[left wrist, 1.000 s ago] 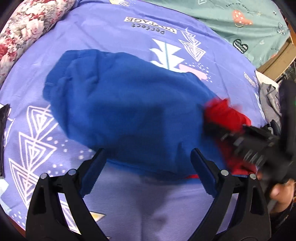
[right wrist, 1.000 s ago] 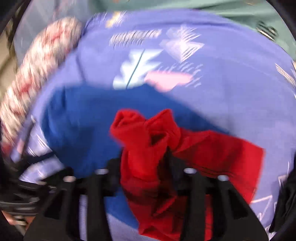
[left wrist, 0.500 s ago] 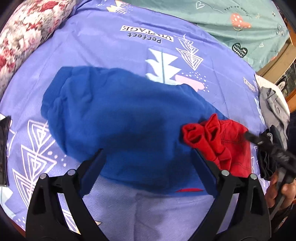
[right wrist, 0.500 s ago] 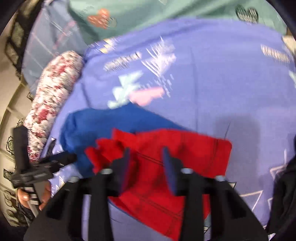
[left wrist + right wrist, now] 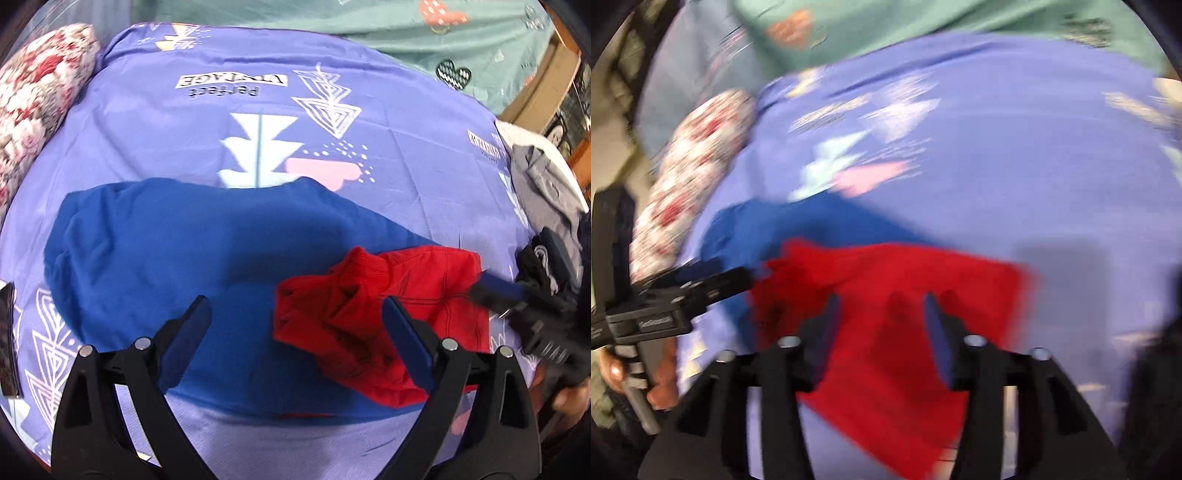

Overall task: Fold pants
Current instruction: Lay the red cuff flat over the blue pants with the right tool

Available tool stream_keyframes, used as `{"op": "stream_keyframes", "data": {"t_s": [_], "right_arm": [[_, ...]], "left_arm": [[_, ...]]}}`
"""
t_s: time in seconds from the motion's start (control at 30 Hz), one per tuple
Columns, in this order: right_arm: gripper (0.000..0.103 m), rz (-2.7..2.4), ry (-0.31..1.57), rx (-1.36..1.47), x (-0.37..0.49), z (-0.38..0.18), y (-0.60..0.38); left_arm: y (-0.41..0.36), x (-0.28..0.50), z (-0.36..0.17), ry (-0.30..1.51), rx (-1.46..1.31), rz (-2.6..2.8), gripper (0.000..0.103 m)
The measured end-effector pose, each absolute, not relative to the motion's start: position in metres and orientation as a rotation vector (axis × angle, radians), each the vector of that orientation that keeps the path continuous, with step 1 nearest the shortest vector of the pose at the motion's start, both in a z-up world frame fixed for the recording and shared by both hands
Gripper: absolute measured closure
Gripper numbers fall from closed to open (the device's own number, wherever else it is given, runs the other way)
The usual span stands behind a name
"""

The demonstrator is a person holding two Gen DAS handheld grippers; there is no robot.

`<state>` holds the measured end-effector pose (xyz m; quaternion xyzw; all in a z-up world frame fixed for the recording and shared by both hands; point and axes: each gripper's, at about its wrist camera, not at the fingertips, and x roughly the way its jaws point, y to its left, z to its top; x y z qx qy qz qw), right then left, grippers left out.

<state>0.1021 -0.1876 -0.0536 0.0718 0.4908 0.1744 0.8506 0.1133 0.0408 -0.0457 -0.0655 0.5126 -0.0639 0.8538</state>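
left view only: grey clothes piled at bed's right edge, print on purple sheet sharp
right view only: blurred; hand gripping the left tool's handle
pants: red pants crumpled on blue garment, on the sheet
left tongs: spread wide, empty, pants' bunched end between the tips, no contact
right tongs: opening, hovering over pants, nothing pinched

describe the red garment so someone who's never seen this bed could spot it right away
Start at the purple printed bedsheet and find the big blue cloth spread across its middle. The red garment lies crumpled on the right end of that blue cloth, partly spilling onto the sheet. It is the only bright red piece there.
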Motion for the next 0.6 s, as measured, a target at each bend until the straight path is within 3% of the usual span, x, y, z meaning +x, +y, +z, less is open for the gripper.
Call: {"op": "stream_keyframes", "data": {"t_s": [0.2, 0.27, 0.6], "right_arm": [[0.050, 0.319, 1.131, 0.234, 0.116, -0.085, -0.217], [0.050, 0.282, 1.155, 0.216, 0.117, -0.093, -0.215], [0.040, 0.354, 1.066, 0.257, 0.092, -0.068, -0.227]], "left_arm": [[0.024, 0.129, -0.082, 1.179, -0.103, -0.118, 0.008], [0.031, 0.133, -0.093, 1.209, -0.142, -0.100, 0.003], [0.096, 0.105, -0.041, 1.093, -0.258, -0.077, 0.004]]}}
